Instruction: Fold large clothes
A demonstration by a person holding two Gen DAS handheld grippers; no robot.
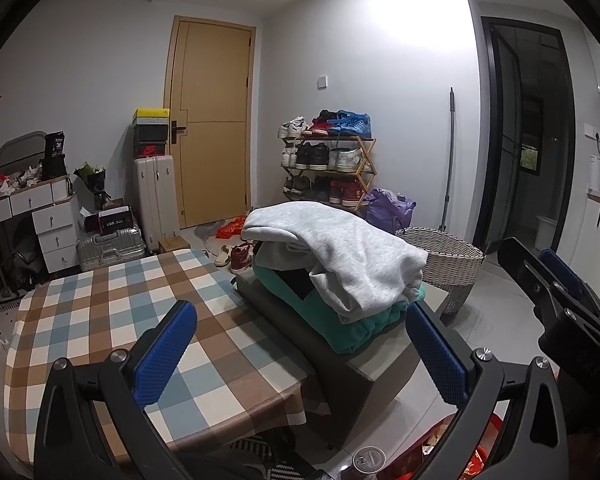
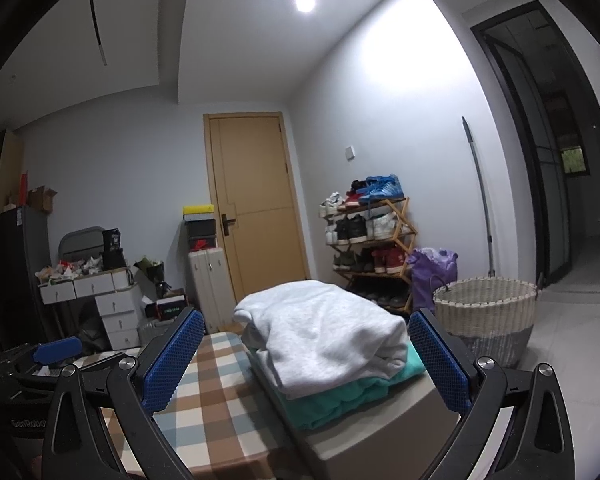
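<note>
**On the stool: two folded garments, both grippers empty**

Beside the checked table [image 1: 112, 320], a grey sweatshirt [image 1: 340, 248] lies folded atop a teal garment [image 1: 352, 328] on a grey stool [image 1: 364, 376]. The left gripper [image 1: 300, 352] and right gripper [image 2: 306, 364] hover with fingers spread apart, holding nothing.

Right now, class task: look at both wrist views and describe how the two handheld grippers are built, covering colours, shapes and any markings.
Each gripper has black angular arms with triangular cut-outs and silver round bolts at the joints. The left gripper carries two long fingers faced with blue, dimpled, grid-textured pads. The right gripper matches, with the same blue pads. White lettering on the left gripper's black body, seen in the right view, seems to read "GenRobot". No sleeves or cables show.
</note>
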